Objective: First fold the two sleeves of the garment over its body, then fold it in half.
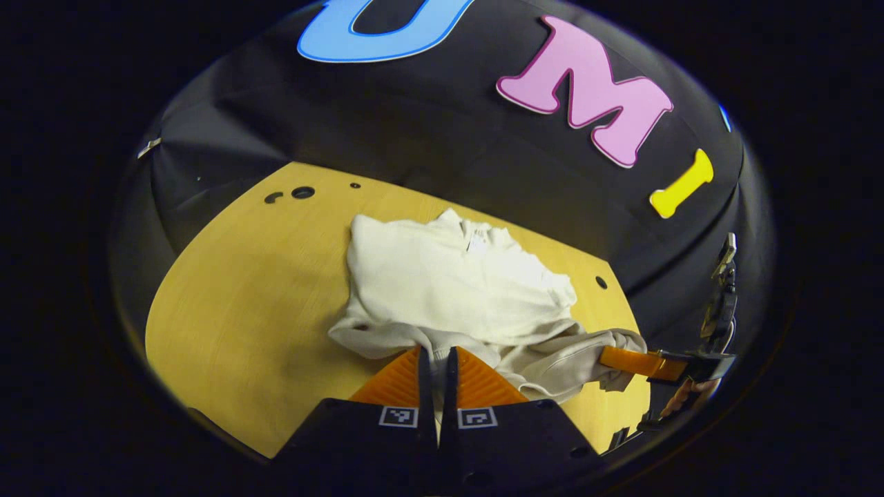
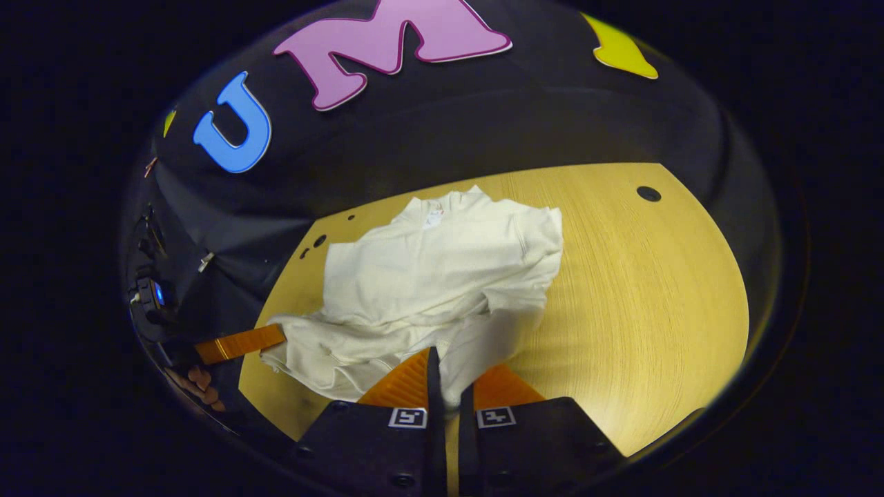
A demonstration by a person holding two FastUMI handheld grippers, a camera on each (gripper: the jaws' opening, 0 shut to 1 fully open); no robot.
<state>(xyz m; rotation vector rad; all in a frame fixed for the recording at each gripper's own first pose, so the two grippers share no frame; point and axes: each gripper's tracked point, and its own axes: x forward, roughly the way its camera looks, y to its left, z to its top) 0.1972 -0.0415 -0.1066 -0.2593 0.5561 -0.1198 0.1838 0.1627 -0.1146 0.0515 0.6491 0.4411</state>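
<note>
A cream-white garment (image 1: 449,283) (image 2: 442,276) lies on the yellow wooden table (image 1: 242,310) (image 2: 656,297), collar toward the black wall and sleeves folded in over the body. In the left gripper view, my left gripper (image 1: 435,359) is shut on the near hem, with cloth pinched between its orange fingers. My right gripper (image 1: 608,359) bites the same bunched hem farther right. In the right gripper view, my right gripper (image 2: 445,376) holds white fabric between nearly closed fingers. The left gripper (image 2: 276,336) grips the hem's far left end. The hem is raised and rumpled.
Round holes (image 1: 302,192) (image 2: 648,193) are cut in the tabletop near its back edge. A hand (image 1: 680,400) (image 2: 197,383) holds each far gripper at the table's front edge. Bare wood spreads on both sides of the garment.
</note>
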